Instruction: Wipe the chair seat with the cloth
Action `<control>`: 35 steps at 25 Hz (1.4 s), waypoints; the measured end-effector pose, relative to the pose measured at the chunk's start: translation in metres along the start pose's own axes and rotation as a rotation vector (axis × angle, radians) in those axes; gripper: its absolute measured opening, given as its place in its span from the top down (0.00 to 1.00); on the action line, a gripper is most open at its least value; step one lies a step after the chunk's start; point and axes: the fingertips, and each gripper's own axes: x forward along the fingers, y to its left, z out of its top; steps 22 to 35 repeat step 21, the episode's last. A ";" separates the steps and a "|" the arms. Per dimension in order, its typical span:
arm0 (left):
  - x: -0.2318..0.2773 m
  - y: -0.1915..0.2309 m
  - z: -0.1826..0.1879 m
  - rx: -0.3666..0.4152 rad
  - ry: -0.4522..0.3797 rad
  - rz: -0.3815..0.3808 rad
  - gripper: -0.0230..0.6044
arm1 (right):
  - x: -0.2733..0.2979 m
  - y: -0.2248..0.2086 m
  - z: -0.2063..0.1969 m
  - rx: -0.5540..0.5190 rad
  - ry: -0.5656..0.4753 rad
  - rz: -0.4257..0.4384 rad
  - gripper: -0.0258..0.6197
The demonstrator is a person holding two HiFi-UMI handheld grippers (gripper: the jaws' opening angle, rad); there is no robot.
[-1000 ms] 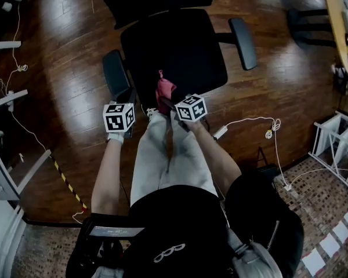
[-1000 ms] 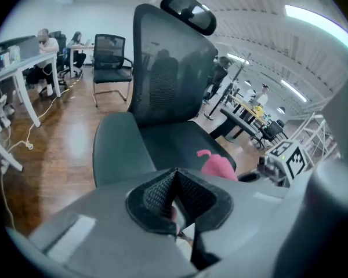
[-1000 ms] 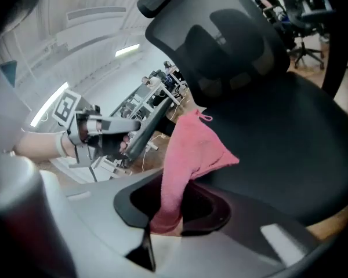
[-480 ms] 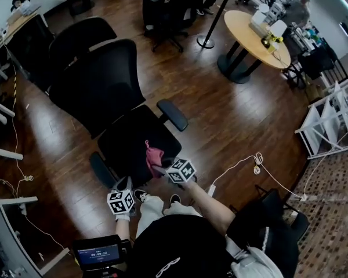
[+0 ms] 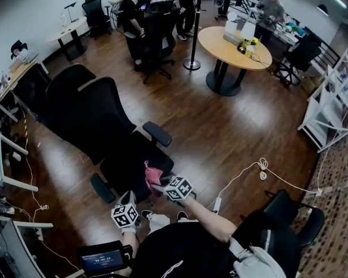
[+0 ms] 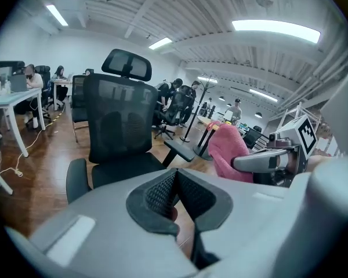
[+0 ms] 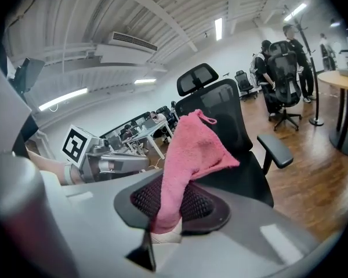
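My right claw (image 7: 174,206) was clamped on the pink cloth (image 7: 192,148). Its two dark ribbed pads pinched the lower end, and the rest of the towelling stood up out of the jaws in a loose peak with a small loop at the top. In the head view that claw hung over the front edge of the black office chair's seat (image 5: 129,162). The cloth was bunched above the seat near its front right corner, and I could not tell whether it touched the fabric.

My left claw (image 6: 174,191) was closed narrow, its pads pressed together with nothing between them. It sat lower and nearer my body, just off the front left of the seat, beside the left armrest (image 5: 102,188).

The chair's mesh backrest (image 5: 95,120) with its headrest rose behind the seat, and the right armrest (image 5: 157,134) stuck out toward the open wooden floor (image 5: 220,126). A white cable (image 5: 261,168) trailed across the boards to my right. Farther off stood a round wooden table (image 5: 229,46), with several people around another chair and along the far desks.
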 end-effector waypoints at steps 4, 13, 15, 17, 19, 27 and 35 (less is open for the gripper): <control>-0.011 -0.024 0.000 0.032 -0.014 -0.005 0.97 | -0.024 0.006 -0.005 -0.011 -0.010 -0.007 0.86; -0.026 -0.028 0.012 0.039 -0.052 -0.023 0.97 | -0.039 0.014 0.008 -0.022 -0.034 -0.037 0.86; -0.028 -0.024 0.016 0.044 -0.057 -0.027 0.97 | -0.036 0.014 0.011 -0.021 -0.042 -0.051 0.86; -0.031 -0.019 0.021 0.046 -0.064 -0.031 0.97 | -0.032 0.016 0.017 -0.020 -0.051 -0.060 0.86; -0.034 -0.012 0.026 0.049 -0.070 -0.031 0.97 | -0.027 0.020 0.023 -0.025 -0.057 -0.065 0.86; -0.037 -0.005 0.029 0.051 -0.074 -0.032 0.97 | -0.022 0.025 0.028 -0.032 -0.060 -0.068 0.86; -0.037 -0.005 0.029 0.051 -0.074 -0.032 0.97 | -0.022 0.025 0.028 -0.032 -0.060 -0.068 0.86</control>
